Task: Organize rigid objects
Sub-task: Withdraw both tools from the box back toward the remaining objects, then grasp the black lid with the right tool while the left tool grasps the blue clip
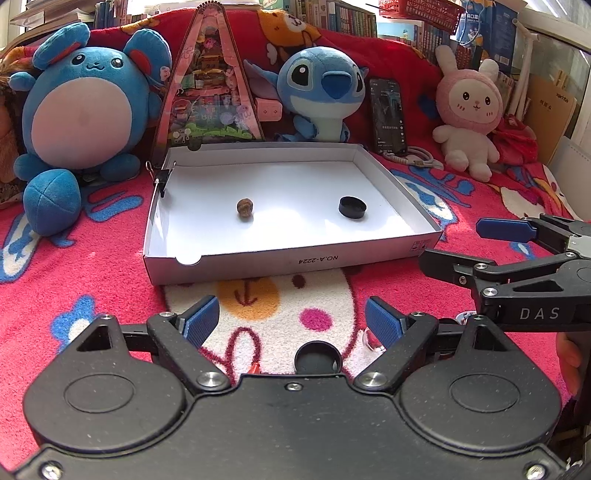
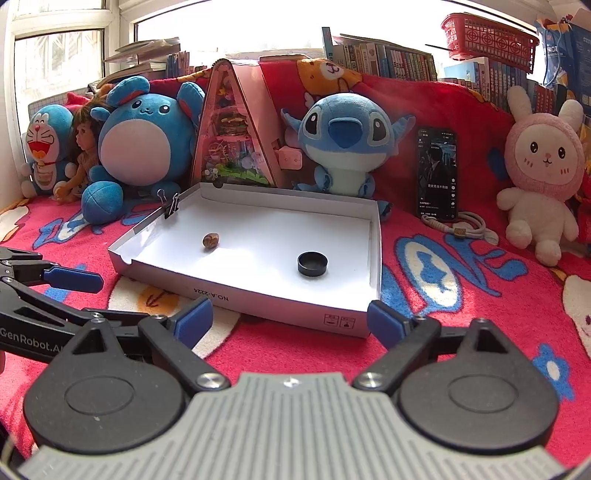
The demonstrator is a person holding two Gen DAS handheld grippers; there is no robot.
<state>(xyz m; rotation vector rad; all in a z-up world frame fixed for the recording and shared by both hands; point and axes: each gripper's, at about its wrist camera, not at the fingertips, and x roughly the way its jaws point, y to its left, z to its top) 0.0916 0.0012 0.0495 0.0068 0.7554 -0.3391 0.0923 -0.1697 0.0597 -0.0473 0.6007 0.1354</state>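
Box: a shallow white cardboard box (image 1: 388, 192) lies flat at the middle of both views, its long side running left to right in the left wrist view; the near wall carries upside-down print, and the far wall faces the plush toys.
Nut: a small brown nut (image 1: 245, 208) sits on the box floor left of centre, its long axis roughly upright in the frame.
Cap in box: a round black cap (image 1: 352, 207) rests right of centre, open side up, well apart from the nut.
Cap outside: a second black cap (image 1: 318, 357) lies on the blanket at the lower middle of the left wrist view, open side up, partly hidden by the tool body.
Left gripper (image 1: 291, 321): jaws wide apart, nothing between the pads, low over the blanket in front of the box.
Right gripper (image 2: 290, 320): jaws wide apart and empty, just before the box's near corner.
Surface: a red fleece blanket (image 1: 110, 258) with cartoon prints.
Room: books and a red basket (image 2: 487, 35) along the top; a bright window at upper left.
Around: a binder clip (image 1: 161, 178) on the box's left wall; a phone (image 1: 388, 114), a round blue plush (image 1: 85, 107), a blue big-eared plush (image 1: 321, 92), a pink rabbit (image 1: 467, 110) and a triangular toy house (image 1: 208, 85) behind.
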